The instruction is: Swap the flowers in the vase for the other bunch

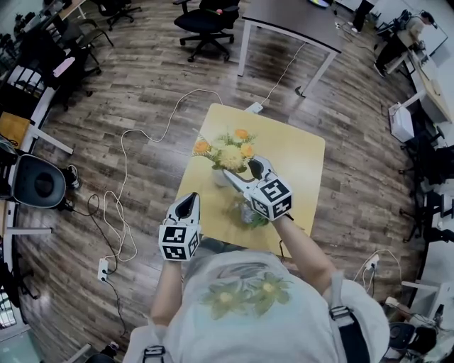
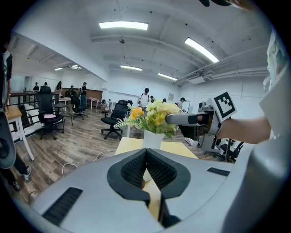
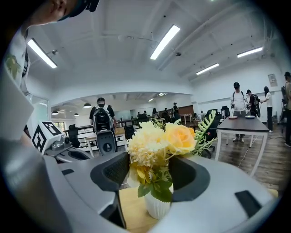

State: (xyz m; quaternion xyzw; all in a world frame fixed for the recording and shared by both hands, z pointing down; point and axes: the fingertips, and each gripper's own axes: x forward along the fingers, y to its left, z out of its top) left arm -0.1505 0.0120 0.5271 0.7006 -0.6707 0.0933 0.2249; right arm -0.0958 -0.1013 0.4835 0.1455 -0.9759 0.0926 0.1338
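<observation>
A bunch of yellow and orange flowers point(image 1: 228, 152) point(image 2: 154, 116) point(image 3: 159, 141) stands upright in a white ribbed vase point(image 1: 218, 177) point(image 2: 153, 139) point(image 3: 158, 207) on the small wooden table point(image 1: 298, 163). My right gripper point(image 1: 242, 170) point(image 3: 150, 175) is open, one jaw on each side of the bunch just above the vase rim. The other bunch point(image 1: 252, 213), mostly green, lies on the table near its front edge, partly hidden under the right gripper's marker cube. My left gripper point(image 1: 190, 198) point(image 2: 146, 152) hangs shut and empty at the table's front left corner, pointing at the vase.
A white cable point(image 1: 135, 142) and a power strip point(image 1: 103, 269) lie on the wooden floor to the left. Office chairs point(image 1: 206, 21) and a dark table point(image 1: 291, 18) stand behind. A desk with gear point(image 1: 418, 106) lines the right side. People stand far off.
</observation>
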